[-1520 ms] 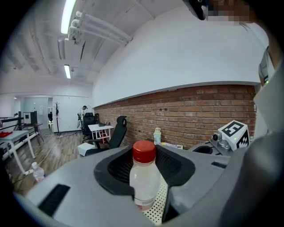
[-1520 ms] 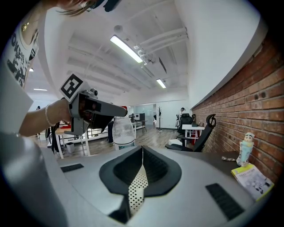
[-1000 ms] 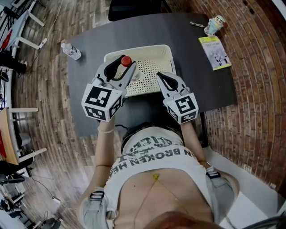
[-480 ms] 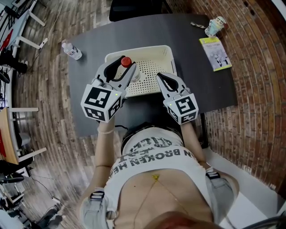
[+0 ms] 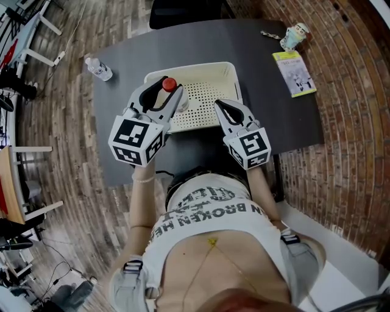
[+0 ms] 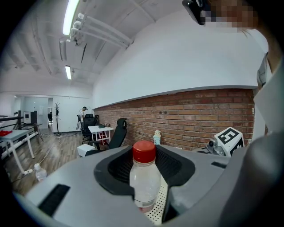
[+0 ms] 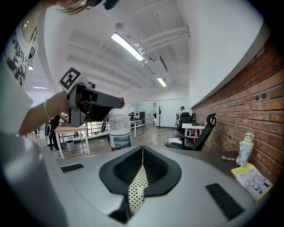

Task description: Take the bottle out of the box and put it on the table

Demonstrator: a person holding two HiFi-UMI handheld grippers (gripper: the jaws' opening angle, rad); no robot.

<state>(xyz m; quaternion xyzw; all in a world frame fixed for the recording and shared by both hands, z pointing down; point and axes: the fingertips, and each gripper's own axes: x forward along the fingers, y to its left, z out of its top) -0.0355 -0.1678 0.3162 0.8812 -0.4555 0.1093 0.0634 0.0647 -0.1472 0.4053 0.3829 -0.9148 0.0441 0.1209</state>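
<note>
A clear bottle with a red cap (image 5: 169,85) stands upright between the jaws of my left gripper (image 5: 163,92), which is shut on its body over the left part of the white perforated box (image 5: 234,79). In the left gripper view the bottle (image 6: 144,179) fills the gap between the jaws, with the box's dotted floor (image 6: 156,213) below it. From the right gripper view the bottle (image 7: 120,131) shows held in the left gripper (image 7: 95,104). My right gripper (image 5: 220,105) is shut and empty at the box's near right edge, jaw tips together (image 7: 142,148).
The box sits on a dark table (image 5: 262,91). A second small bottle (image 5: 97,68) lies at the table's far left corner. A yellow booklet (image 5: 292,71) and a small figurine (image 5: 292,35) are at the far right. An office chair (image 5: 183,12) stands beyond the table.
My left gripper has shifted slightly to the left and away with the bottle in it. The right gripper has stayed where it was.
</note>
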